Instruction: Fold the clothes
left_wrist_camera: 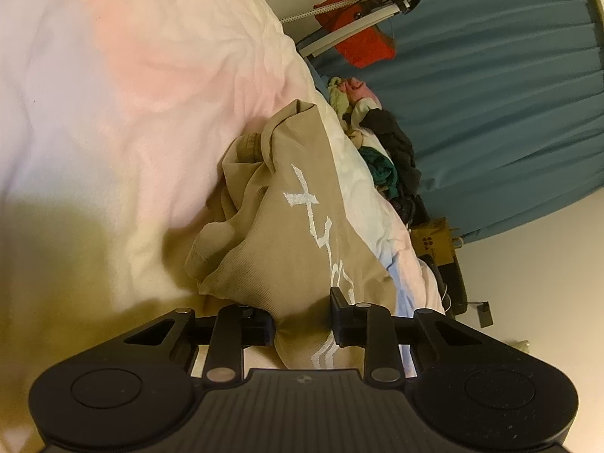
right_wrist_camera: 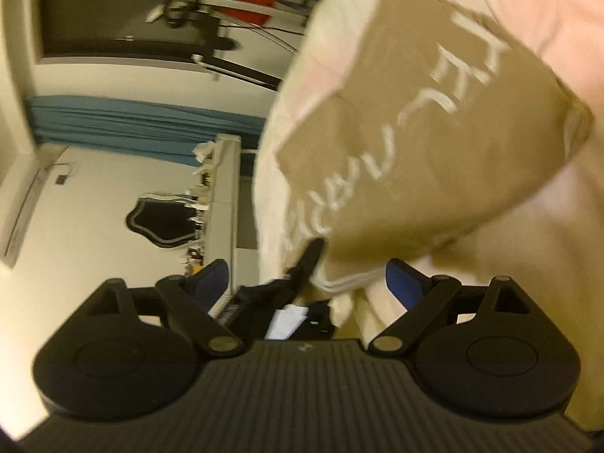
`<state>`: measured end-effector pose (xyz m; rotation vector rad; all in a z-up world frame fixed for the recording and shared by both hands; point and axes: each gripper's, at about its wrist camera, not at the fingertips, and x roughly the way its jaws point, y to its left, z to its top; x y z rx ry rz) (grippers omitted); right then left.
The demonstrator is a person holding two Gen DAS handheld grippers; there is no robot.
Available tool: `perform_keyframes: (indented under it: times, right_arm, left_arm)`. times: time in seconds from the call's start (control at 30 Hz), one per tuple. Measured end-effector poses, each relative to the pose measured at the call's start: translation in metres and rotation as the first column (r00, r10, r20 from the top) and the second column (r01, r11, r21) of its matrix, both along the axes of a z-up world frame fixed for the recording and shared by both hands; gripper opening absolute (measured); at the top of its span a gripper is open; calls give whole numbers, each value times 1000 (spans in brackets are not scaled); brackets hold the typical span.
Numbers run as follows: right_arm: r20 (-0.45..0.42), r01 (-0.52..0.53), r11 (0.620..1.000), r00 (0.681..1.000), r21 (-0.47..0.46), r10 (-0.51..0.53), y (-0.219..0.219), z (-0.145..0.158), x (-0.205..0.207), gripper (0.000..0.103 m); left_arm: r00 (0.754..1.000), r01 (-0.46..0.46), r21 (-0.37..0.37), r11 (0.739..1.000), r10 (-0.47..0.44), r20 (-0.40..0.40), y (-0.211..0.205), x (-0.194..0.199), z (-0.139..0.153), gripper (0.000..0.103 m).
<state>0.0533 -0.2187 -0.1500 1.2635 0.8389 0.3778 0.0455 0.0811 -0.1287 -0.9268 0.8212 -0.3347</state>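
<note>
Tan shirt [left_wrist_camera: 287, 226] spread on pale bedding [left_wrist_camera: 113, 113], clamped by left gripper [left_wrist_camera: 302, 324]. Right gripper [right_wrist_camera: 307, 279] spread wide, holding nothing. Pile of clothes [left_wrist_camera: 381, 151] beyond, near blue curtain [left_wrist_camera: 490, 113].

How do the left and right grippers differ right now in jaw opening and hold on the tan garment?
The left gripper has its jaws drawn in close, pinching the tan garment; the right gripper stands wide open, gripping nothing. The left view is sharp; the right view is motion-blurred. Both point at the same garment with white lettering, lying on the pale bedding.
</note>
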Motion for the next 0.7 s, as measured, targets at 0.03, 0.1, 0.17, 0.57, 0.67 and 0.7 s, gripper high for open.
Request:
perform_keyframes:
  times: [0.03, 0.1, 0.17, 0.57, 0.67, 0.7]
  right_arm:
    - [-30, 14, 1000, 999, 14, -13, 0, -7, 1, 93]
    - [-94, 48, 998, 995, 44, -44, -1, -22, 3, 91]
    - [-116, 157, 985, 982, 67, -148, -10, -27, -5, 90]
    - [-86, 378, 921, 919, -96, -386, -34, -17, -28, 31]
    - [-43, 407, 909, 910, -91, -412, -42, 2, -40, 25]
    - [-28, 417, 905, 907, -88, -421, -45, 9, -44, 24]
  left_arm:
    - [1000, -1, -6, 1000, 1, 4, 1, 1, 0, 25]
    - [1000, -6, -23, 1000, 6, 8, 2, 1, 0, 24]
    - [1000, -10, -38, 999, 10, 8, 4, 2, -1, 23]
    - [1000, -5, -53, 999, 6, 28, 1, 0, 9, 21]
    - [1000, 6, -127, 992, -6, 0, 5, -3, 13, 21]
    - [1000, 23, -141, 990, -24, -6, 5, -5, 18, 21]
